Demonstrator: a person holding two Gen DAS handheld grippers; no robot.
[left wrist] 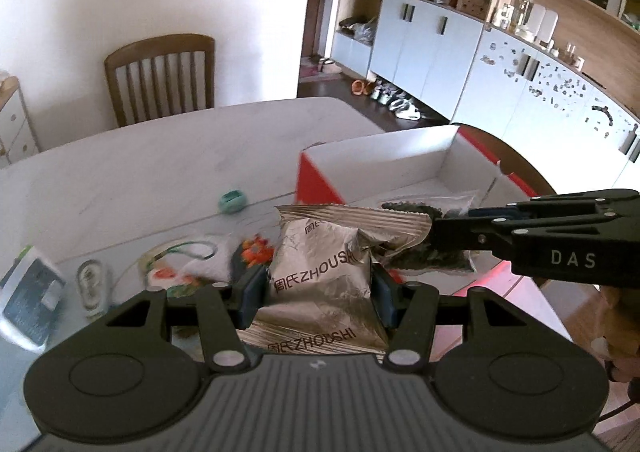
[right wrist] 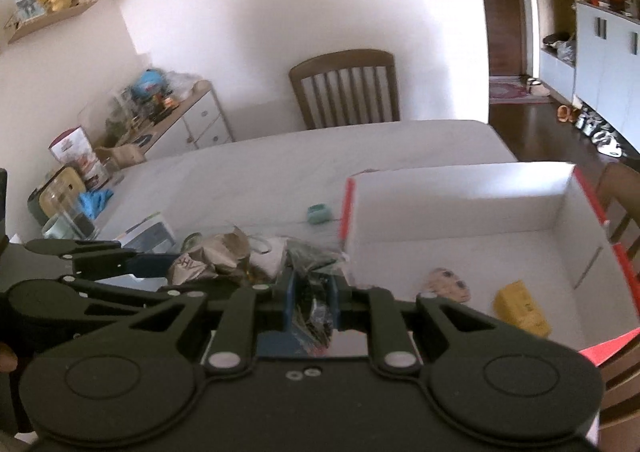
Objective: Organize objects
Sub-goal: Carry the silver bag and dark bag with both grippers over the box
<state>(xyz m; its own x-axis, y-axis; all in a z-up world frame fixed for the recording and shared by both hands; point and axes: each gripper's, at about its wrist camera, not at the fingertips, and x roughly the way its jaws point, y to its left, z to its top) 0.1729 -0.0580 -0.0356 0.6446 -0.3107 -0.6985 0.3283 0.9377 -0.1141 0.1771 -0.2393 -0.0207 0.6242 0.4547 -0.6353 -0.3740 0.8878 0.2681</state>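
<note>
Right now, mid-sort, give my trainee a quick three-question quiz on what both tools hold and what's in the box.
1. True or false: the left tool is shut on a silver ZHOUSHI foil packet.
2. What does the right tool grip? A) a clear bag of dark contents B) the mint-green tape measure C) a glass jar
3. Fill in: inside the white box with red edges lie a pinkish item and a ____ packet.

Key: 1 true; 2 A; 3 yellow

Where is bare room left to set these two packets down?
Free: white box floor behind the yellow block; bare tabletop between wooden chair and teal round case. Crowded: clutter beside the silver foil packet.
</note>
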